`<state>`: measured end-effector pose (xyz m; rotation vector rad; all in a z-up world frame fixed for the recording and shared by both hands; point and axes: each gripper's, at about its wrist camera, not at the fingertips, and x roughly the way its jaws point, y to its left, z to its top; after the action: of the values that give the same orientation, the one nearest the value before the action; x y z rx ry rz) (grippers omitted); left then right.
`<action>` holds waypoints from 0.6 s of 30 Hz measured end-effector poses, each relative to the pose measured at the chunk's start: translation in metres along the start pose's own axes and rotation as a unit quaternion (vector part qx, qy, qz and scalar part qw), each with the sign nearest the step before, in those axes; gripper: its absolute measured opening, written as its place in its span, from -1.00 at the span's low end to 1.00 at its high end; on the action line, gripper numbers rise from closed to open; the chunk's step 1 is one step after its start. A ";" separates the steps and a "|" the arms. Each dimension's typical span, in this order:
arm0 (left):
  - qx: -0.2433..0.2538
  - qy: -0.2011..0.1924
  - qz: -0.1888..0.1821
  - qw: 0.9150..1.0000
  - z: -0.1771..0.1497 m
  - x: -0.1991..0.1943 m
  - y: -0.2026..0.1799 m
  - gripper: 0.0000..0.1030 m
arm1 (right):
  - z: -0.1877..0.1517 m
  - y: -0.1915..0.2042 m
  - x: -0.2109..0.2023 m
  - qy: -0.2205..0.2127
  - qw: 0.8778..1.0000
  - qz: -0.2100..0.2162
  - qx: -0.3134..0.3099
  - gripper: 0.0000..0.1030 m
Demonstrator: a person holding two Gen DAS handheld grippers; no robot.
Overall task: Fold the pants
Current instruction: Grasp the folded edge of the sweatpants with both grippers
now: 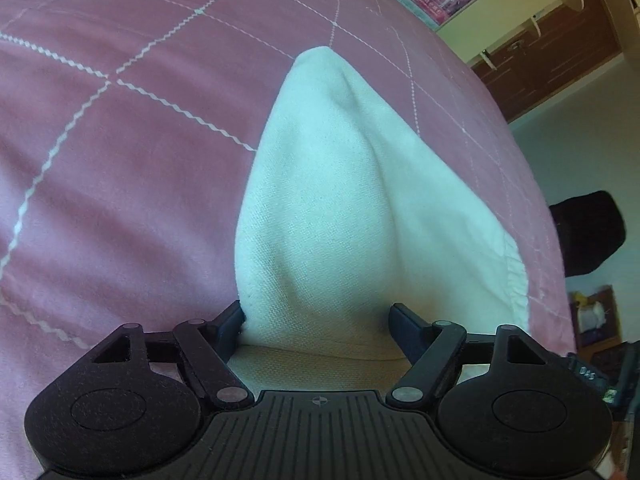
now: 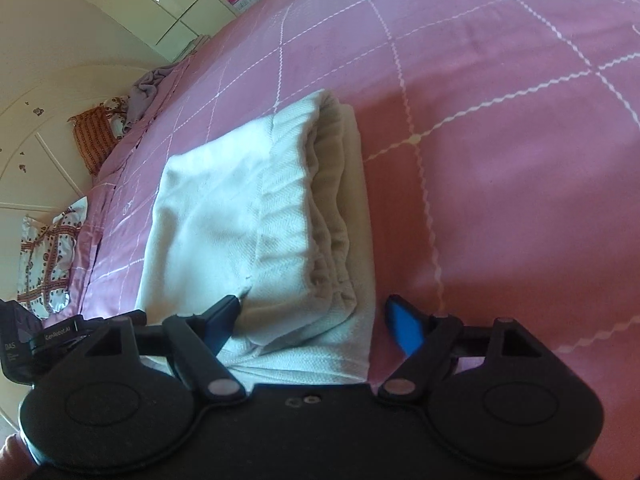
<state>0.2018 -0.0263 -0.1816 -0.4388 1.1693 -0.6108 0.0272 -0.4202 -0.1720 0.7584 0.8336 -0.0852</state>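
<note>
The white pants (image 1: 332,200) lie folded in a thick bundle on the pink bedspread (image 1: 120,160). In the left wrist view my left gripper (image 1: 318,316) is open, its black fingers (image 1: 234,318) standing on either side of the bundle's near end. In the right wrist view the pants (image 2: 240,216) show stacked layers and a gathered waistband along their right edge. My right gripper (image 2: 314,312) is open over the near end. Its left blue pad (image 2: 226,312) rests at the cloth and its right pad (image 2: 404,326) is over the bedspread (image 2: 500,160), clear of the fabric.
The bed's edge curves at the right of the left wrist view, with a dark object (image 1: 588,232) beyond it. In the right wrist view patterned pillows (image 2: 48,256), an orange cushion (image 2: 90,140) and a grey cloth (image 2: 150,88) lie at the left. A black device (image 2: 24,344) is at the lower left.
</note>
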 end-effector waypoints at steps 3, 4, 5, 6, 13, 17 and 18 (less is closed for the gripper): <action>-0.013 0.014 -0.037 0.999 0.004 0.007 0.003 0.12 | 0.004 -0.004 0.003 -0.003 0.999 0.030 0.031 0.20; -0.013 0.016 -0.044 0.999 0.004 0.008 0.006 0.08 | 0.004 -0.004 0.001 -0.003 0.999 0.037 0.033 0.05; -0.014 0.019 -0.053 0.998 0.004 0.009 0.010 0.06 | 0.004 -0.004 -0.002 -0.003 0.999 0.045 0.027 0.02; -0.016 0.023 -0.061 0.998 0.005 0.011 0.014 0.05 | 0.005 -0.007 -0.005 0.000 0.998 0.056 0.024 0.01; 0.016 0.035 -0.052 0.998 0.015 0.020 0.008 0.15 | 0.015 -0.023 0.002 0.008 0.996 0.080 0.027 0.24; 0.010 0.027 -0.038 0.999 0.016 0.027 -0.005 0.17 | 0.016 -0.025 0.011 -0.011 0.994 0.090 0.064 0.13; 0.016 0.026 -0.033 0.999 0.016 0.023 -0.007 0.13 | 0.016 -0.024 0.013 -0.013 0.994 0.084 0.066 0.09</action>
<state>0.2217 -0.0470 -0.1882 -0.4384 1.1974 -0.7015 0.0383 -0.4458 -0.1884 0.9474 0.7423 -0.0002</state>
